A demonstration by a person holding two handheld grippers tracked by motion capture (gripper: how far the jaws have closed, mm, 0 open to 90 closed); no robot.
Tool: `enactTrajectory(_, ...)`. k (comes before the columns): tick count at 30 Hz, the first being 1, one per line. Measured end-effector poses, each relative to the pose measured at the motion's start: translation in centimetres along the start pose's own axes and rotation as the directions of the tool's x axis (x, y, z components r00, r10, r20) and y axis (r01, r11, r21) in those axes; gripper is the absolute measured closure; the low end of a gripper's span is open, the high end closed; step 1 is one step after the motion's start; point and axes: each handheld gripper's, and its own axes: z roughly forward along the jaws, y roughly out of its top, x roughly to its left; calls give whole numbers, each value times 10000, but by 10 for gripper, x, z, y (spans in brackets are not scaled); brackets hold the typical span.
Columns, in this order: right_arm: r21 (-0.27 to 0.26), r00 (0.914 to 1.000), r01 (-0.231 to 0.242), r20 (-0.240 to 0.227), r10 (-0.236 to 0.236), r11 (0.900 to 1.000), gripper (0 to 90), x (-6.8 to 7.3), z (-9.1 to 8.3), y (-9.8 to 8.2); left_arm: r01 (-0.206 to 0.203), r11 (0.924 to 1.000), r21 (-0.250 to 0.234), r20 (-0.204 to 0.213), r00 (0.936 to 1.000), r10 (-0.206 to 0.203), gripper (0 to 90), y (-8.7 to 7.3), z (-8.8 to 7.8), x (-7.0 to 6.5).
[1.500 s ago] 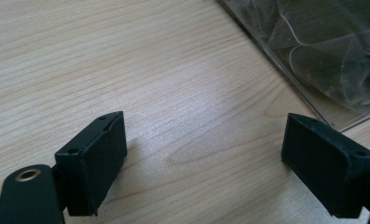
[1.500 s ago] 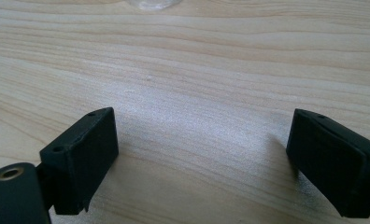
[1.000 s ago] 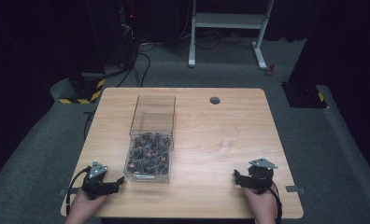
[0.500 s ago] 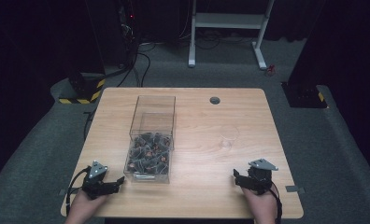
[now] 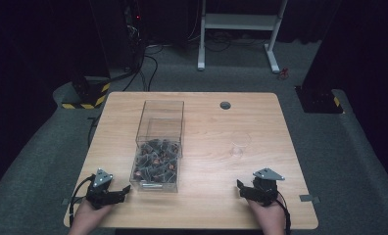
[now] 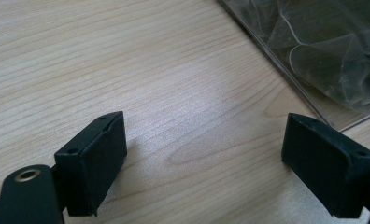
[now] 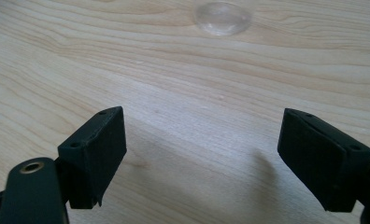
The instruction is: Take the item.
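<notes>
1. Your left gripper [image 5: 123,192] rests near the table's [image 5: 202,122] front left corner, jaws wide apart with only bare wood between them.
2. The clear box [image 5: 158,147] stands just beside that gripper; small dark pieces [image 5: 155,161] fill its near end.
3. Your right gripper [image 5: 241,188] sits near the front right corner. Its jaws have just been closing a little, yet stand wide apart on nothing.
4. A clear cup [image 5: 240,143] stands well ahead of it, toward the right edge.

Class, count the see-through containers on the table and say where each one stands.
2. A tall clear box holding small wrapped items stands left of centre; a small clear cup stands right of it, ahead of the right gripper.
</notes>
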Motion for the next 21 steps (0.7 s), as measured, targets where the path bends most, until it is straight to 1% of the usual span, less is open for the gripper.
enactTrajectory(1,16,9999,-47,-97,47,10000,157,1,0,0,0,10000,2,-1,10000,0,145,0,0,0)
enactTrajectory(3,-8,9999,-21,-148,21,10000,157,3,1,0,2,10000,-1,-7,10000,-2,145,0,0,0)
enactTrajectory(4,-52,9998,85,-168,-86,10000,157,4,1,0,2,10000,1,-10,10000,-2,145,0,0,0)
enactTrajectory(5,-31,9998,20,-191,-20,10000,157,5,1,0,-2,10000,25,2,10000,2,145,0,0,0)
enactTrajectory(9,-14,9995,97,-305,-97,10000,157,9,3,1,-13,10000,20,-32,10000,13,145,0,-1,0)
enactTrajectory(14,-25,9983,255,-516,-256,9997,157,18,4,2,-12,10000,20,-34,10000,12,145,0,-1,0)
enactTrajectory(15,-74,9979,303,-564,-307,9995,157,22,4,3,-11,10000,9,-40,10000,11,145,0,-1,0)
enactTrajectory(16,-74,9979,303,-564,-307,9995,157,22,4,3,-11,10000,9,-40,10000,11,145,0,-1,0)
enactTrajectory(18,-211,9968,431,-665,-444,9988,161,28,3,4,0,10000,-22,-65,10000,0,145,-1,0,0)
enactTrajectory(19,-211,9968,431,-665,-444,9988,161,28,3,4,0,10000,-22,-65,10000,0,145,-1,0,0)
enactTrajectory(21,-341,9954,489,-811,-515,9982,166,34,2,7,-3,10000,-15,-60,10000,2,145,-1,-1,0)
